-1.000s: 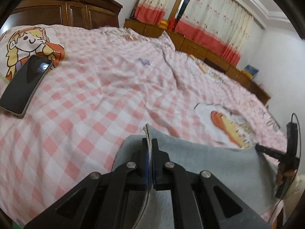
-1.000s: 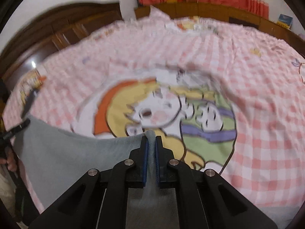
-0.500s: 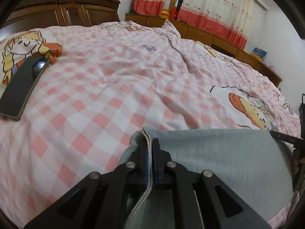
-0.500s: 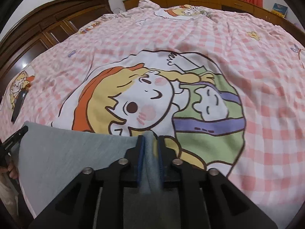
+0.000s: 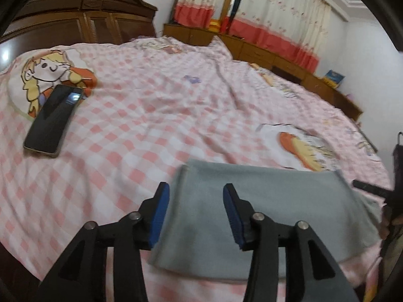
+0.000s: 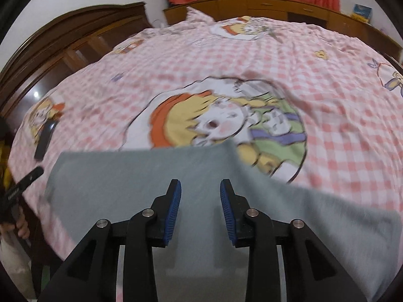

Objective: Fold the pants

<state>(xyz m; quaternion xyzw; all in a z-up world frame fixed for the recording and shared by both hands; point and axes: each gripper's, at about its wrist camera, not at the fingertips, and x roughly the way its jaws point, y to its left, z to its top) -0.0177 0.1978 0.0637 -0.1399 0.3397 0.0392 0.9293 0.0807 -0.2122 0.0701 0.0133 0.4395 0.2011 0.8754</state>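
Grey soft-knit pants [image 5: 264,209], folded into a flat rectangular panel, lie on the near edge of the bed, on the pink-and-white checked bedsheet with cartoon prints [image 5: 151,115]; in the right wrist view the same pants [image 6: 141,176] partly cover a large printed cartoon figure with orange and yellow hair [image 6: 221,123]. Left claw [image 5: 194,214]: blue-padded jaws opening, poised above the left end of the panel, pads clear of the cloth; released. Right claw [image 6: 199,210]: jaws opening, above the middle of the cloth, pads not pressing on it; released. Each claw shows at the margin of the other's view, with part of a person's hand [image 6: 21,224] gripping the handle. A dark rectangular smartphone [image 5: 54,119] lies face up on the sheet, well apart from the pants, overlapping a second cartoon print; dark wooden headboard [image 5: 75,22] behind it; red-and-cream curtains [image 5: 264,20] above a low wooden cabinet [image 5: 264,52] along the far wall.
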